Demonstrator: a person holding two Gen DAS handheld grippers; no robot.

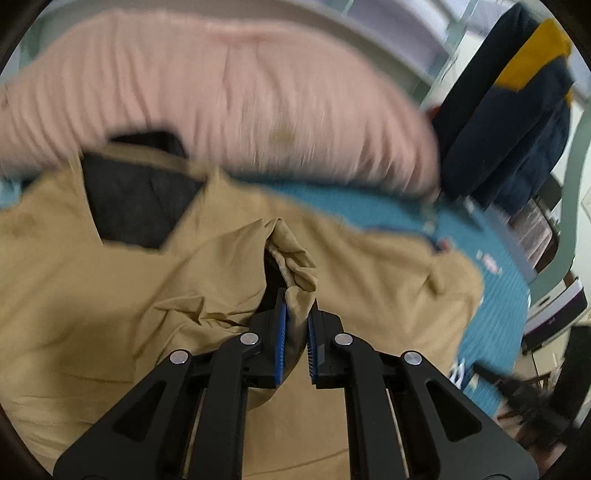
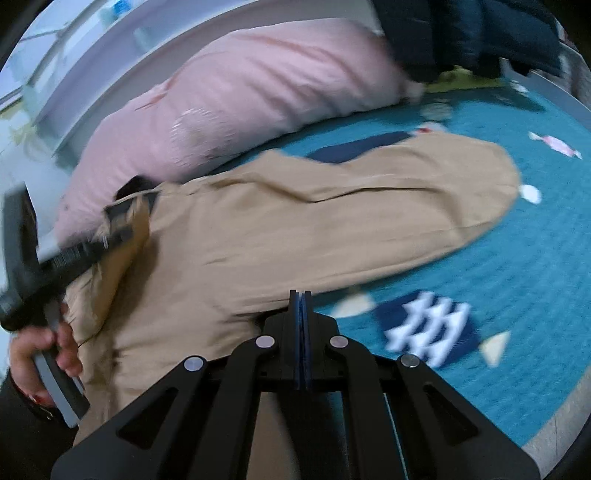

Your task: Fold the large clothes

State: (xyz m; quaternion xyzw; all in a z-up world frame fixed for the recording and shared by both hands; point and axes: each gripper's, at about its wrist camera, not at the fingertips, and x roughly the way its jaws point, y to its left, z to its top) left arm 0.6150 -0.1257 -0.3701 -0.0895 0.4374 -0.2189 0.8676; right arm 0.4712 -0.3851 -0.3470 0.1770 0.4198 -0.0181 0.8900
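Pinching a bunched tan fold, left gripper [image 1: 296, 308], blue pads partly parted around cloth. Tan trousers [image 2: 295, 218] spread across teal bedspread [image 2: 517, 295]. Right gripper [image 2: 300, 295] pressed fully together at trouser edge; grip unclear. Pink pillow [image 2: 240, 103] at 12 o'clock, dark jacket [image 1: 506, 122] at 2.

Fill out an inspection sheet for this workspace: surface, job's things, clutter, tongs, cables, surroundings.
Surface: teal patterned bedspread, with white and navy motifs.
Job's things: tan garment spread across the bedspread, dark lining showing at its opening.
Clutter: pink duvet bunched along the far side; dark navy clothing heaped at the bed's end.
Tongs: left tongs pinching a bunched fold of the tan garment; right tongs shut at the garment's near edge, any cloth between them not visible.
Cables: nothing seen.
Surroundings: navy and yellow jacket hanging beside the bed; white bed frame behind the duvet.
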